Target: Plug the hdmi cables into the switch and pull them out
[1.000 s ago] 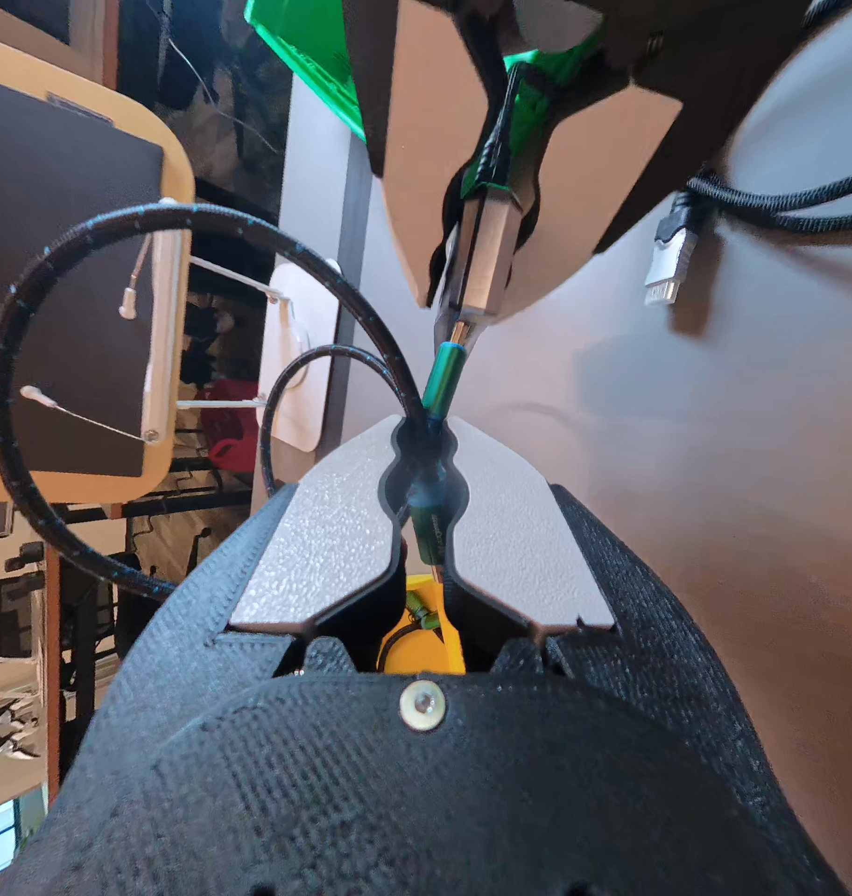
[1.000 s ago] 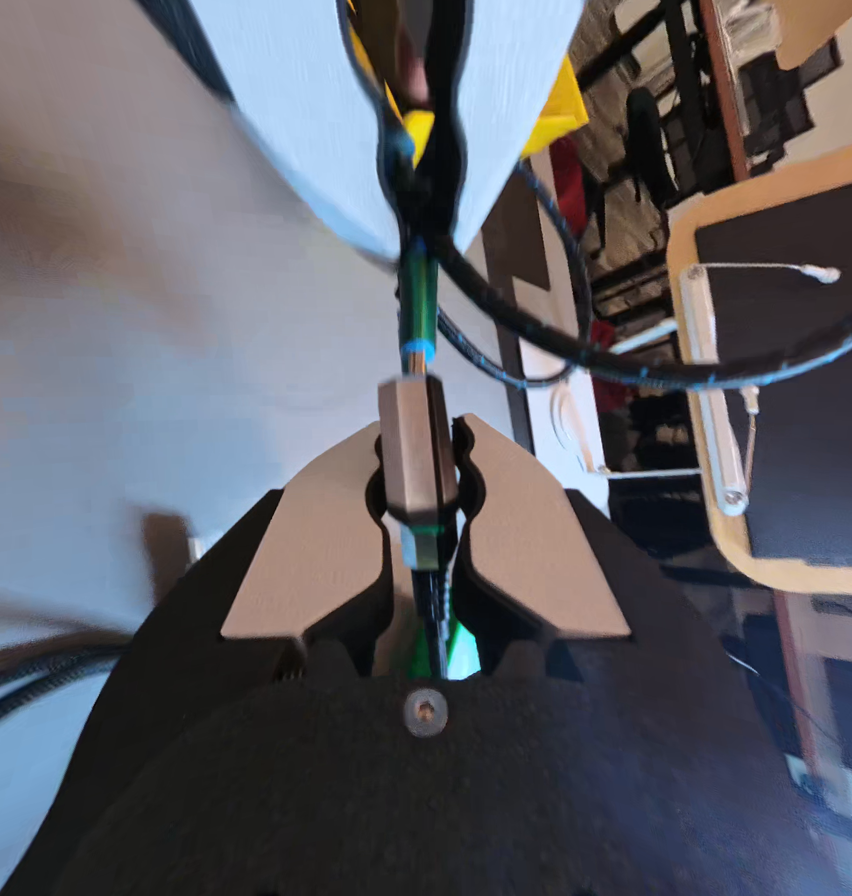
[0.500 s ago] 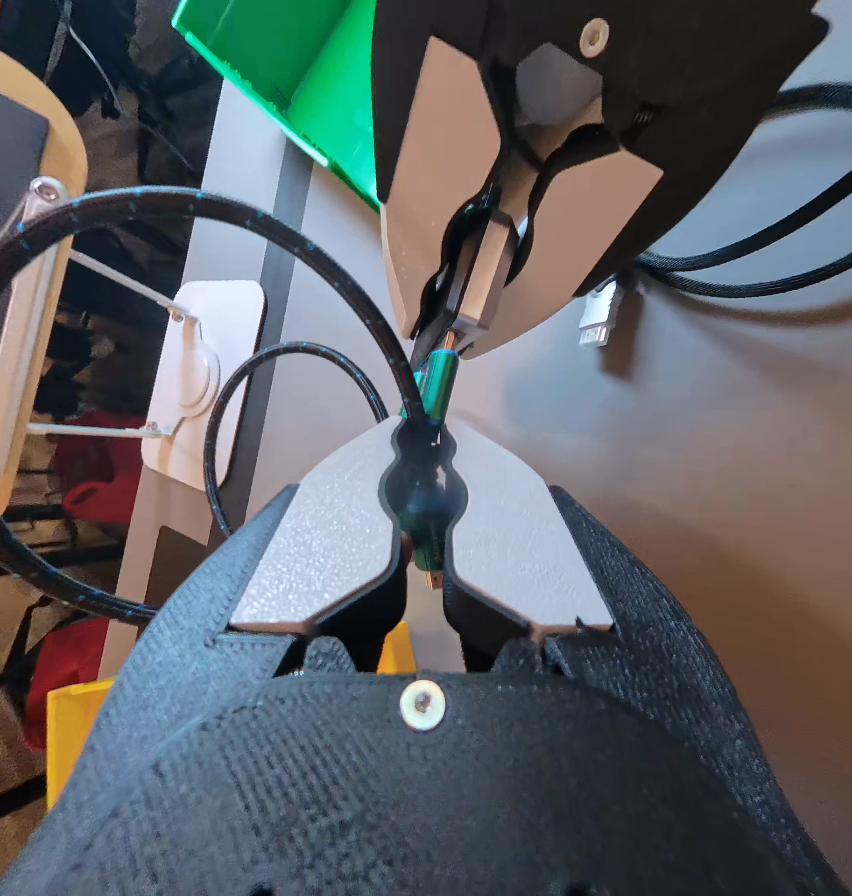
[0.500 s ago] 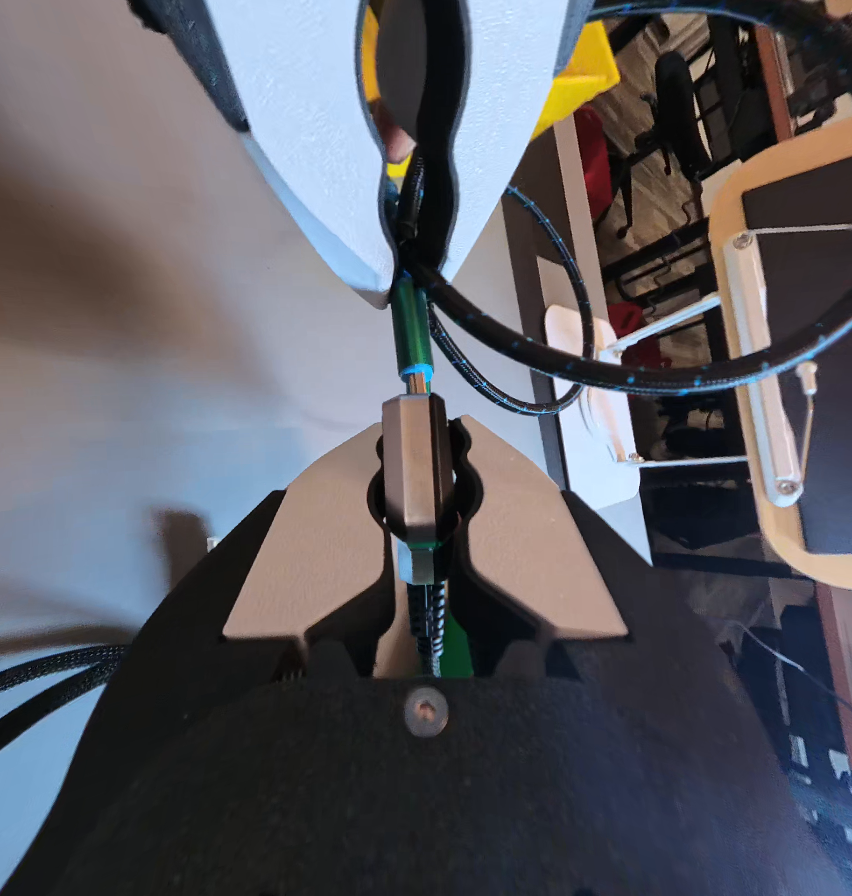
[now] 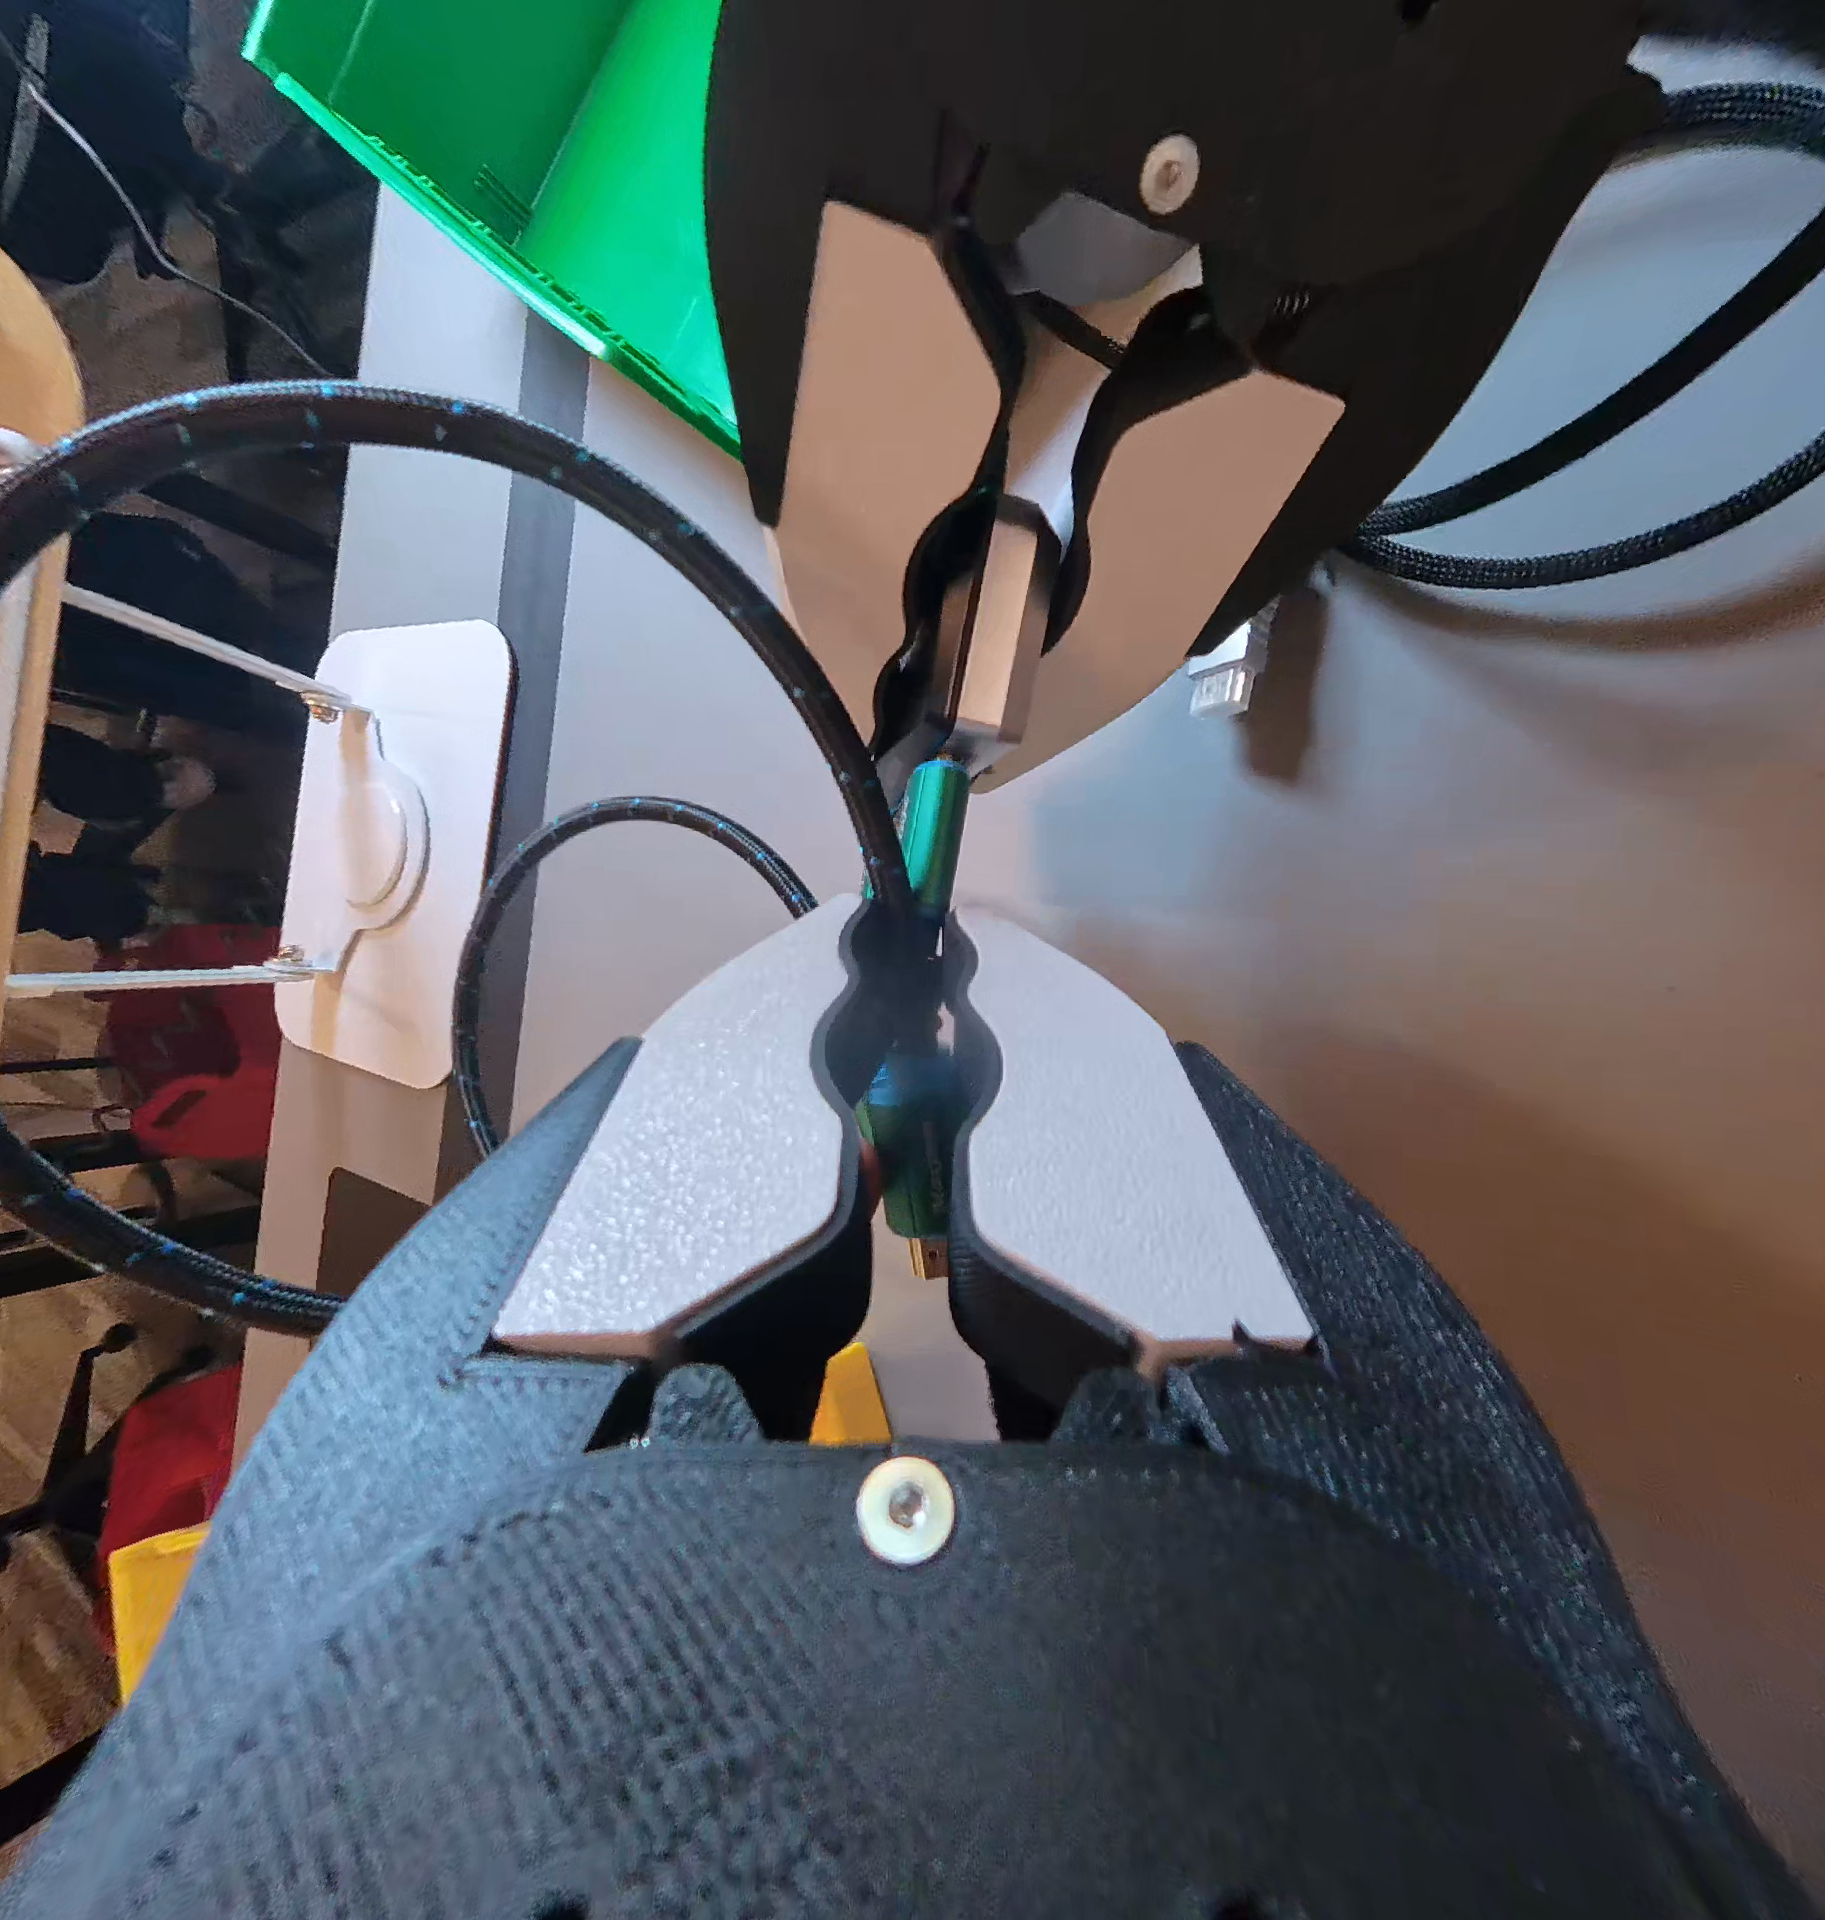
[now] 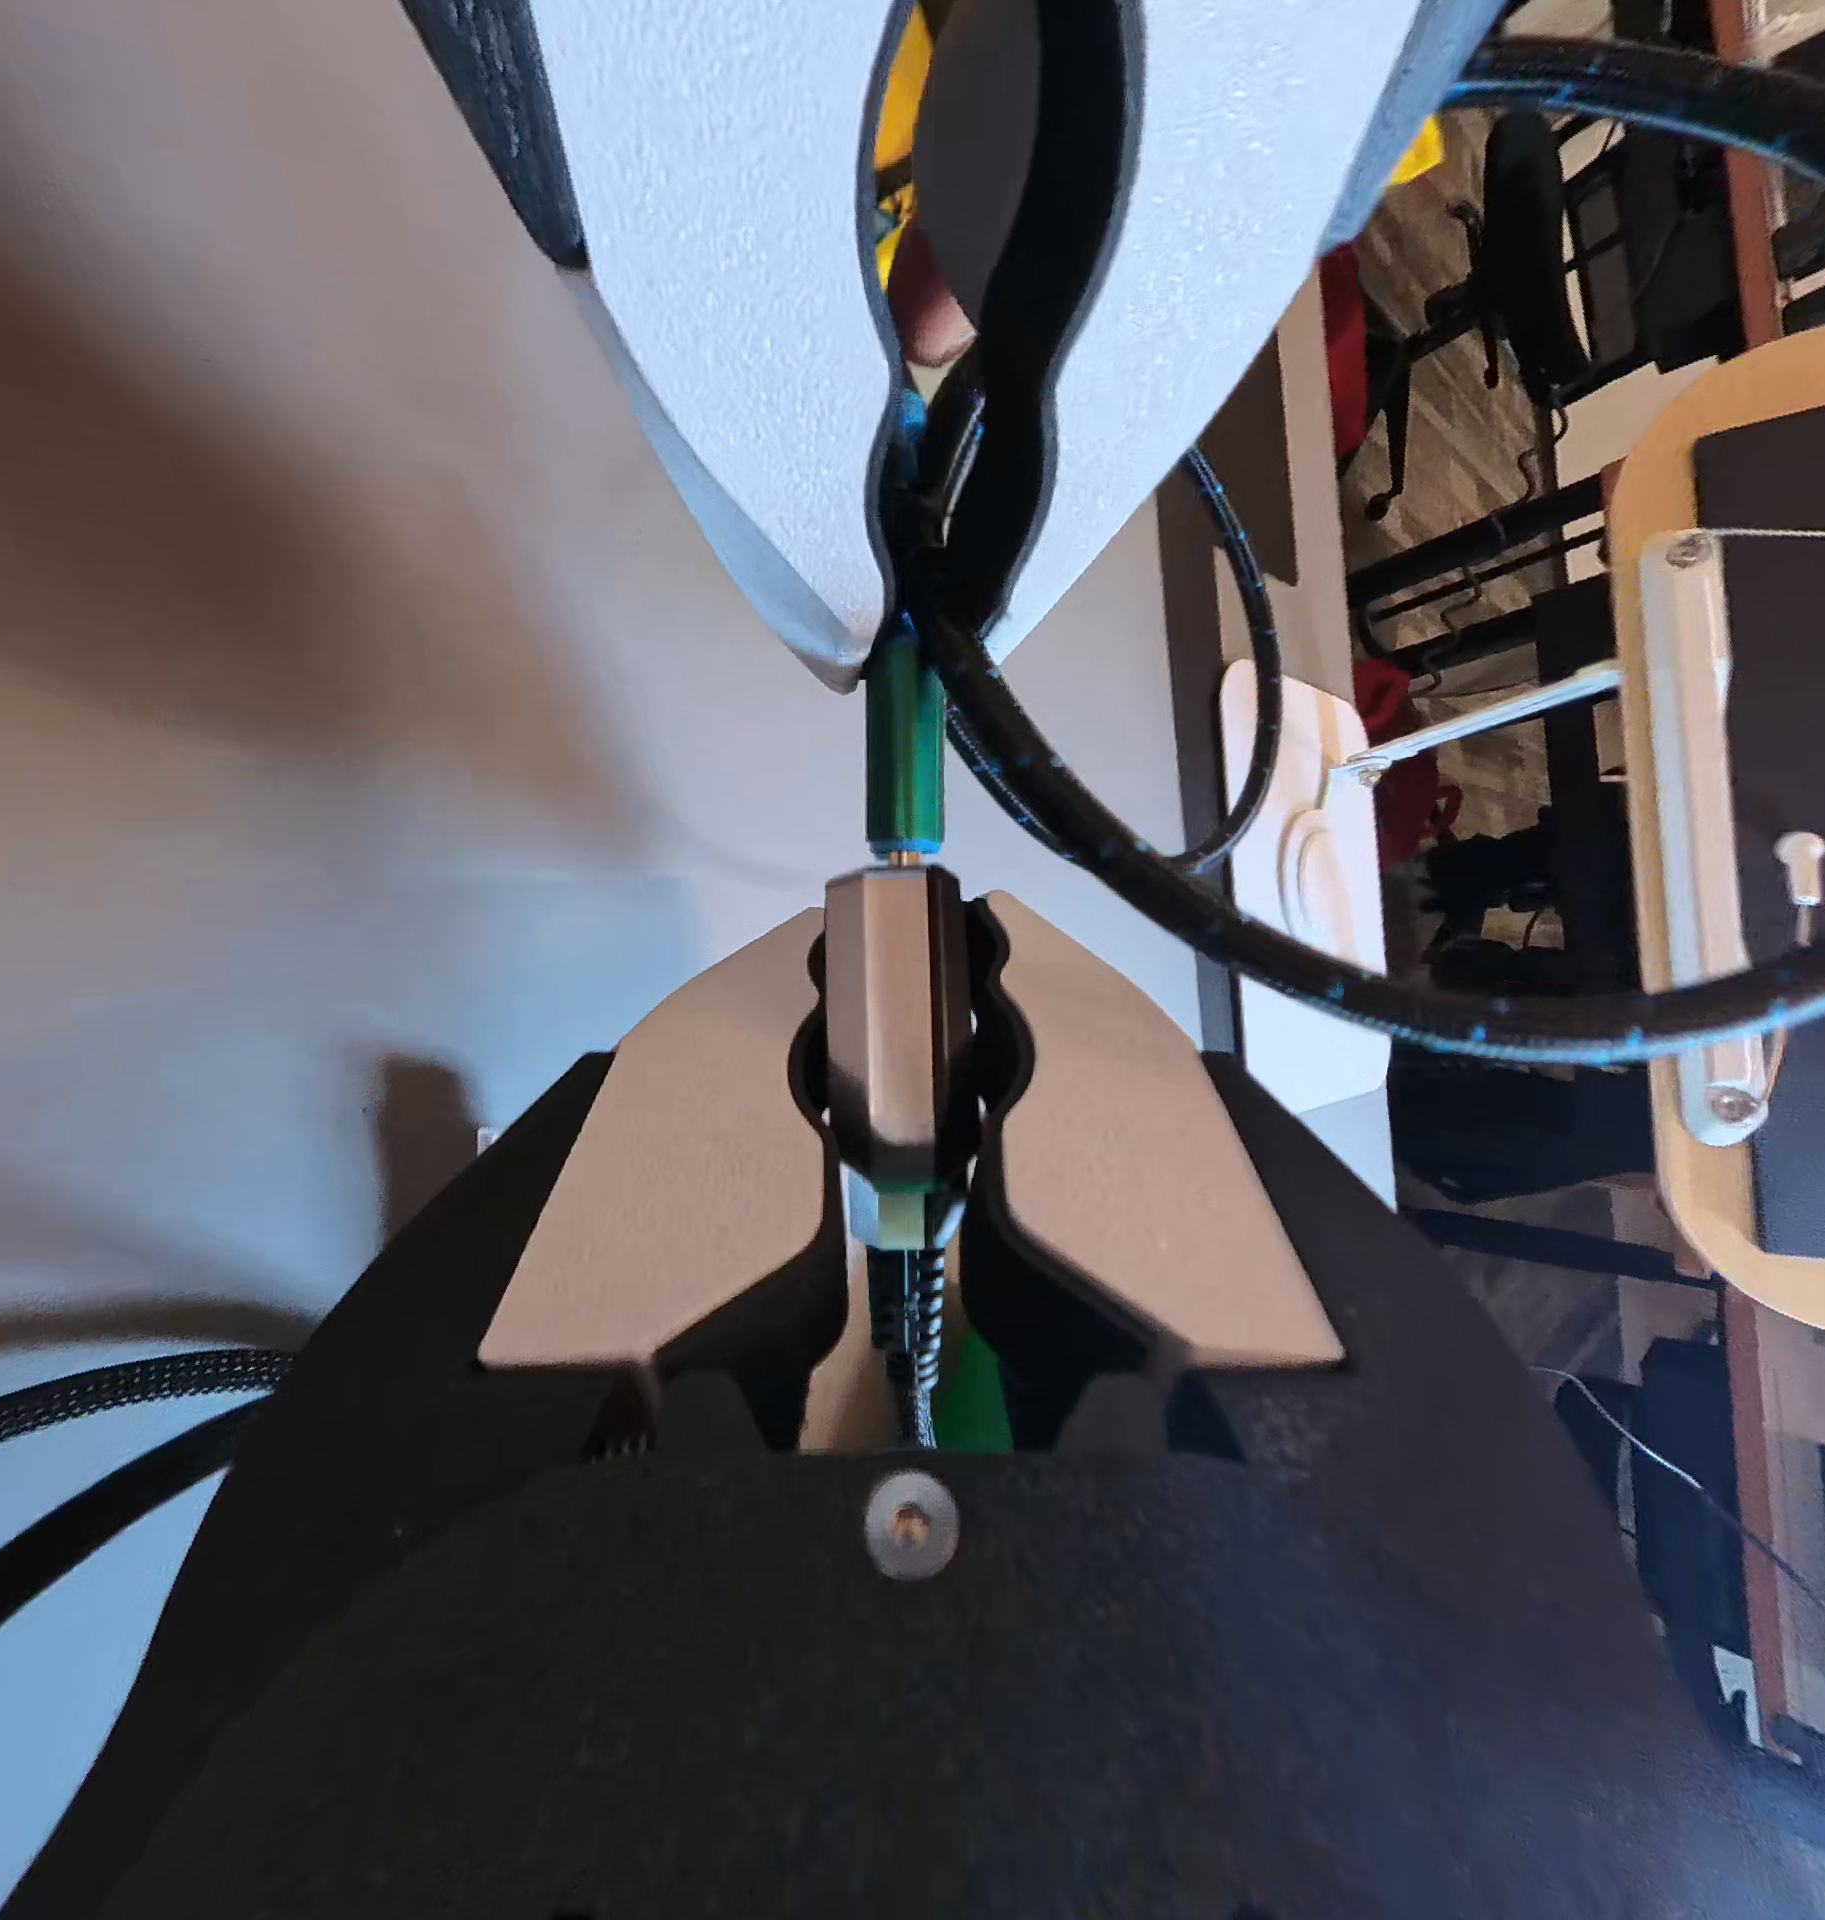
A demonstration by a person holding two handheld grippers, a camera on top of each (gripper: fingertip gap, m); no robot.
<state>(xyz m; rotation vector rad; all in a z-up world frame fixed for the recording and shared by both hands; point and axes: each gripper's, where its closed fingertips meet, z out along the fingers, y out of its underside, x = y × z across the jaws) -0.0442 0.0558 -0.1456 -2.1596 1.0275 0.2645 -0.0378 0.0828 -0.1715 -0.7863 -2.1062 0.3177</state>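
Meeting nose to nose above table (image 5: 1510, 1039): green HDMI plug (image 5: 929, 831) and grey metal switch (image 6: 882, 1023), gold plug tip at switch's port mouth, depth of seating unclear. Left gripper (image 5: 903, 925), white fingers, clamped on green plug and its black blue-flecked cable (image 5: 451, 416), which loops off left. Right gripper (image 6: 897, 935), tan fingers, clamped on switch; braided cable (image 6: 913, 1340) exits switch rear. Loose silver HDMI plug (image 5: 1225, 675) on table beyond. Green bin (image 5: 534, 156) at far edge.

Grey table (image 5: 1510, 935), dark strip near left edge. On it: green bin (image 5: 534, 177) at far edge, black braided cable (image 5: 1614, 457) looped at right, its silver plug (image 5: 1225, 675) lying flat beside loop. Same cable (image 6: 87, 1403) on tabletop (image 6: 264, 831) in right wrist view.
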